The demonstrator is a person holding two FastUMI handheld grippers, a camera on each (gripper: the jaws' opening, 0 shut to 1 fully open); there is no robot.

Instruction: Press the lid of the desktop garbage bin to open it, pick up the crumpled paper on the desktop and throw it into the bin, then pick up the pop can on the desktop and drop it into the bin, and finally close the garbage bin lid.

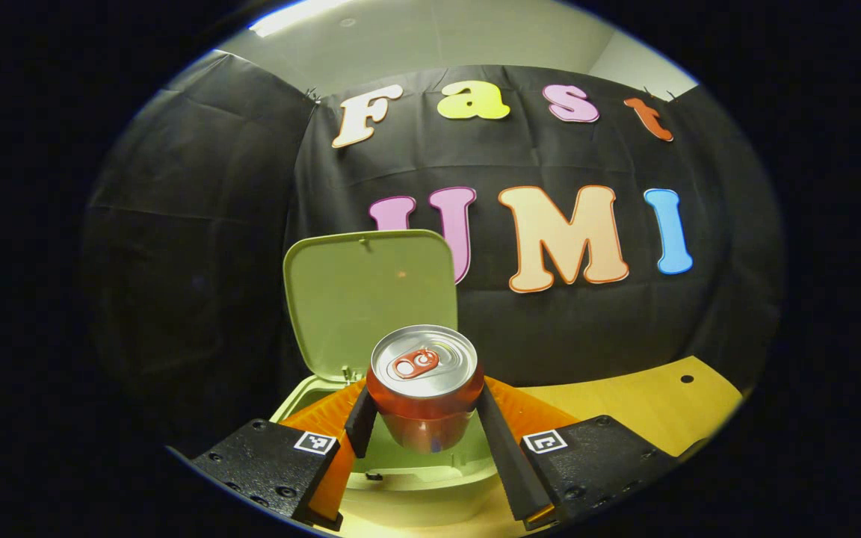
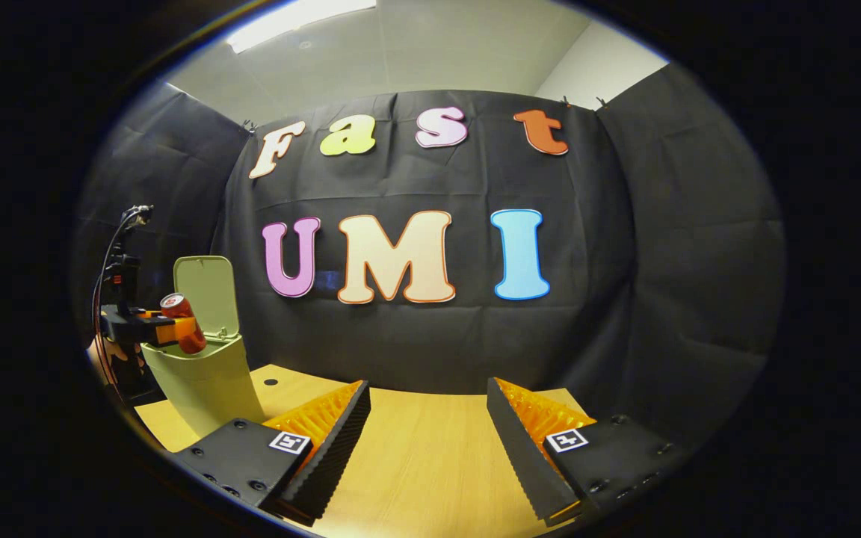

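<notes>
A red pop can [image 1: 424, 388] with a silver top hangs upright between the fingers of my left gripper [image 1: 424, 418], which is shut on it. It is held right over the open mouth of the pale green bin [image 1: 400, 478], whose lid [image 1: 371, 299] stands up behind it. In the right gripper view the same bin [image 2: 202, 377] stands at the far left of the wooden table with its lid [image 2: 208, 295] up, and the left gripper [image 2: 148, 325] holds the can [image 2: 184, 321] above the rim. My right gripper [image 2: 427, 441] is open over the table, nothing between its fingers.
The wooden tabletop [image 2: 415, 463] stretches in front of the right gripper, with a small round hole [image 2: 270, 382] near the bin. A hand [image 2: 102, 359] and a cable [image 2: 113, 246] show behind the left gripper. Black cloth walls close the back and sides.
</notes>
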